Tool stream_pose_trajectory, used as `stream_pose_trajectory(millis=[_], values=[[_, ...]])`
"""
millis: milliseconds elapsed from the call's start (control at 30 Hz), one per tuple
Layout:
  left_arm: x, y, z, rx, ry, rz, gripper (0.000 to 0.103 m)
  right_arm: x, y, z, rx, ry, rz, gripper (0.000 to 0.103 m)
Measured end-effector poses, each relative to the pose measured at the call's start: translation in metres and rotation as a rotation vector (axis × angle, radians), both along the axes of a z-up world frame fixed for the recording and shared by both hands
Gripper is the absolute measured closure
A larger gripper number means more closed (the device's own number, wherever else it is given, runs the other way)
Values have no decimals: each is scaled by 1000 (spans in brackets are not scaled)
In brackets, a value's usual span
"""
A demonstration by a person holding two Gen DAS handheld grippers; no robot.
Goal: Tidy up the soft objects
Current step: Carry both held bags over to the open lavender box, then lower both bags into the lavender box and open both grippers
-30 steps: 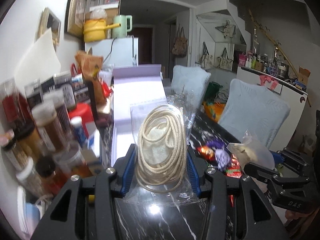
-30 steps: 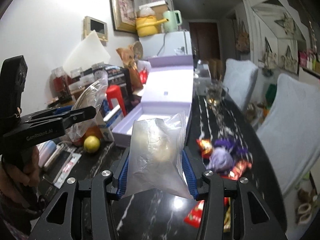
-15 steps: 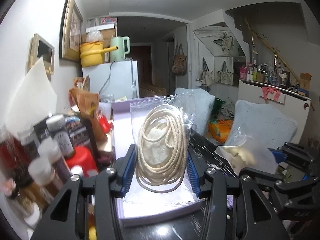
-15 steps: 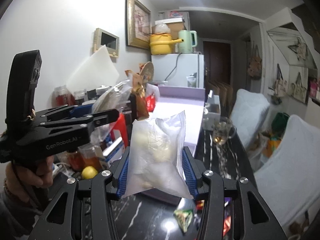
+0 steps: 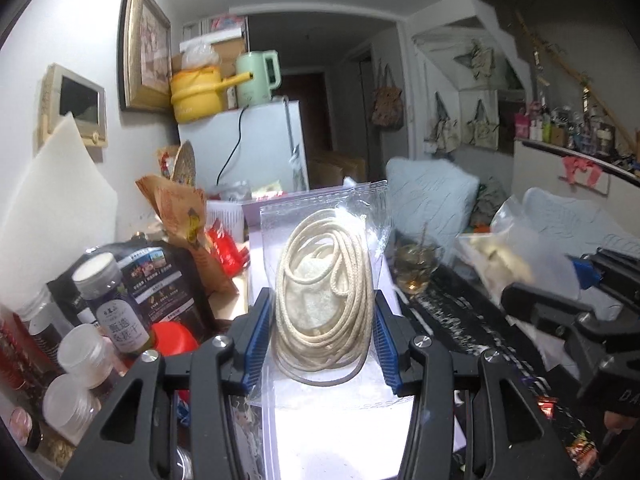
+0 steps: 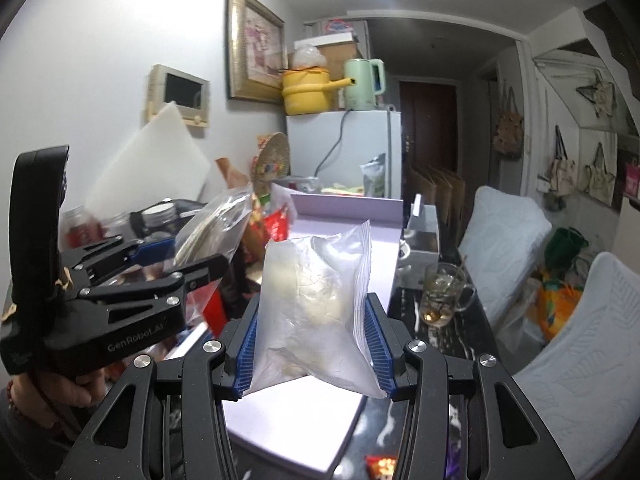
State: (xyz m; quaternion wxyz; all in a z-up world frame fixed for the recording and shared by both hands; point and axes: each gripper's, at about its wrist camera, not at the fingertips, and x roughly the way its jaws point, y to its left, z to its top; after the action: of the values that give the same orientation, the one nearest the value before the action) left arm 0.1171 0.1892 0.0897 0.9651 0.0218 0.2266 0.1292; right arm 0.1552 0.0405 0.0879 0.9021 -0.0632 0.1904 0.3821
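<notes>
Both bags have come up off the dark marble surface and forward since a second ago, so now they hang over the open lilac box instead of over the candy wrappers. My read is that this is the carry step, and the drop into the box is what's left.

My left hand-held gripper is clamped on the rope bag, blue pads squeezing it from both sides. It's a clear zip bag standing upright, with a loose coil of cream rope and what looks like a pale folded cloth inside. Top edge of the bag flops a little, pretty limp stuff.

My right hand-held gripper is pinched on the cloudy bag, a puffy see-through zip bag with something whitish and soft in it, can't tell what exactly. It bulges out past the pads and one bottom corner pokes down toward the box floor.

Clutter is tight on the left: spice jars, a red tub and snack packs right beside the box. A glass mug sits on the right side of it, so lowering both bags at once might get cramped.
</notes>
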Motion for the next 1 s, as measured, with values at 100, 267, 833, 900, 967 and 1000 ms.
stream_pose_trajectory(millis=[100,267,833,900,967,1000], values=[[21,11,-12,-10,42,31,57,15,10,-5,-14,6,-13,56],[54,22,-40,2,130,74,57,35,26,-16,-45,33,-23,56],[135,49,-126,17,374,170,56,89,58,-68,-198,130,-108,55],[141,50,-134,18,396,171,57,94,61,-72,-209,140,-110,55],[146,51,-141,12,413,171,56,98,63,-77,-220,149,-111,55],[147,52,-143,10,416,172,56,100,64,-79,-226,154,-109,55]])
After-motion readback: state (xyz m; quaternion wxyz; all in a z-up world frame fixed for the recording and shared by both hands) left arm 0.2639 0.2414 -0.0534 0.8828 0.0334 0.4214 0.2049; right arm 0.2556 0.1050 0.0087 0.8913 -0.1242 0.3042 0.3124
